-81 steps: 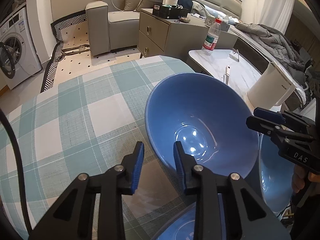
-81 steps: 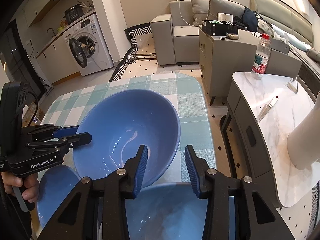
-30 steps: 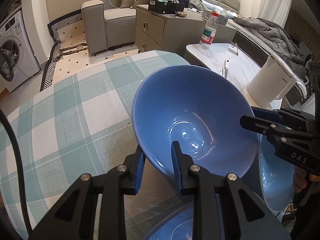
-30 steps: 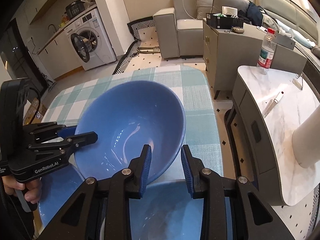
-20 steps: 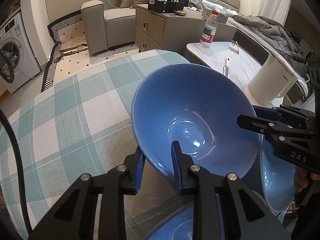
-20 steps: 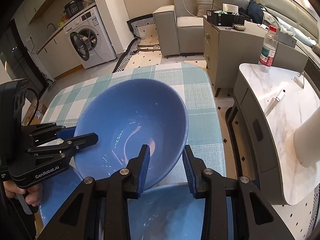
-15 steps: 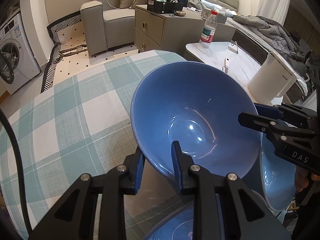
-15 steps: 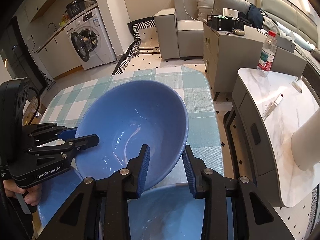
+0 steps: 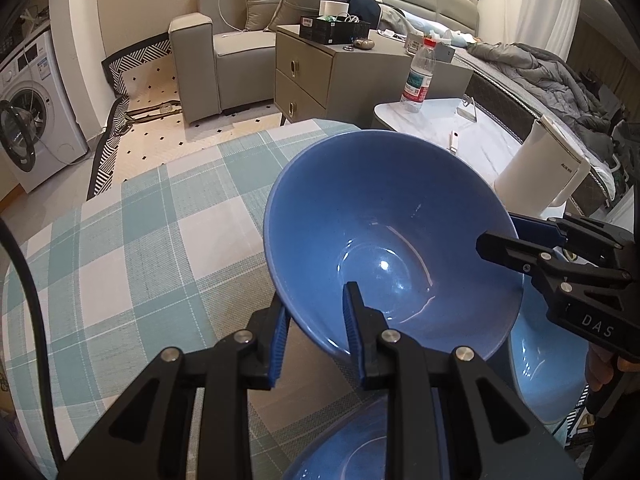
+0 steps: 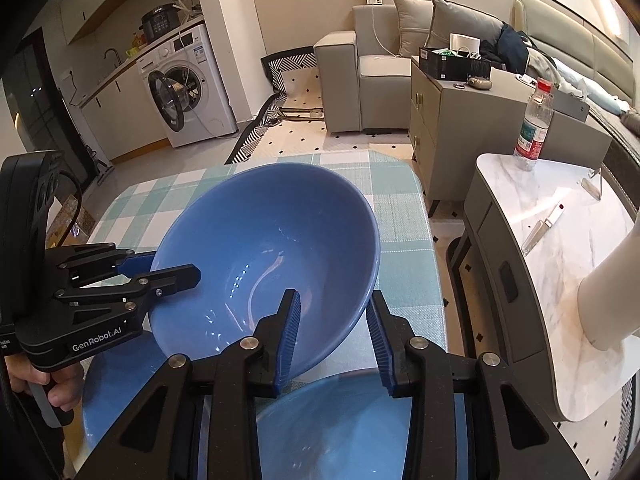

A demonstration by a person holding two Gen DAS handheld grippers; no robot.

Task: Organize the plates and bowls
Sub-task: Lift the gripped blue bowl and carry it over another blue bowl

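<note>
Left hand-held gripper (image 9: pixel 316 320) is pinching the near rim of the big blue bowl (image 9: pixel 384 236) – bowl's tilted, up off the checked table (image 9: pixel 132 240). Right hand-held gripper (image 10: pixel 334 320) straddles the opposite rim w/ jaws just easing apart (pads look slack, not pressing). Two more blue bowls (image 10: pixel 352 428) sit just below both grippers.

My left wrist cam sits just behind the left gripper (image 9: pixel 314 330), looking steeply down, v. close to the blue bowl (image 9: pixel 384 240). Right wrist cam does likewise from the bowl's opposite side, behind the right gripper (image 10: pixel 334 330). Both share the bowl, checked bench (image 9: pixel 152 220), sofa (image 9: pixel 224 52), washer (image 10: pixel 192 84) & each other's gripper.
</note>
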